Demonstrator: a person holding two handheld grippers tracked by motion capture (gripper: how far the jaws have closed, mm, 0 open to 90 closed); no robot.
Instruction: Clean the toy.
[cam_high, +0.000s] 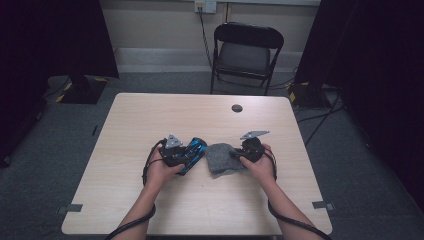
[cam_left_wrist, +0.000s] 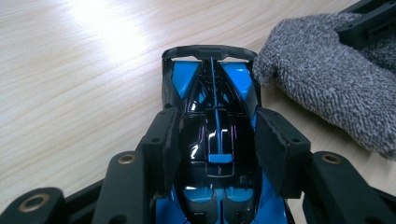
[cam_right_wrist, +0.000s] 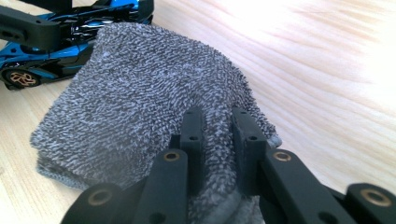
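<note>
My left gripper (cam_left_wrist: 212, 144) clamps the blue-black toy car (cam_left_wrist: 212, 116) on the pale wooden table (cam_high: 150, 115). Just right of the car, my right gripper (cam_right_wrist: 219, 135) pinches the grey cloth (cam_right_wrist: 140, 93). Beyond the table: folding chair (cam_high: 247, 50), grey carpet.

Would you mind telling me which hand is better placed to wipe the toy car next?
Right: its tongs already pinch the grey cloth, which lies beside the car. The left tongs clamp the car's sides.
</note>
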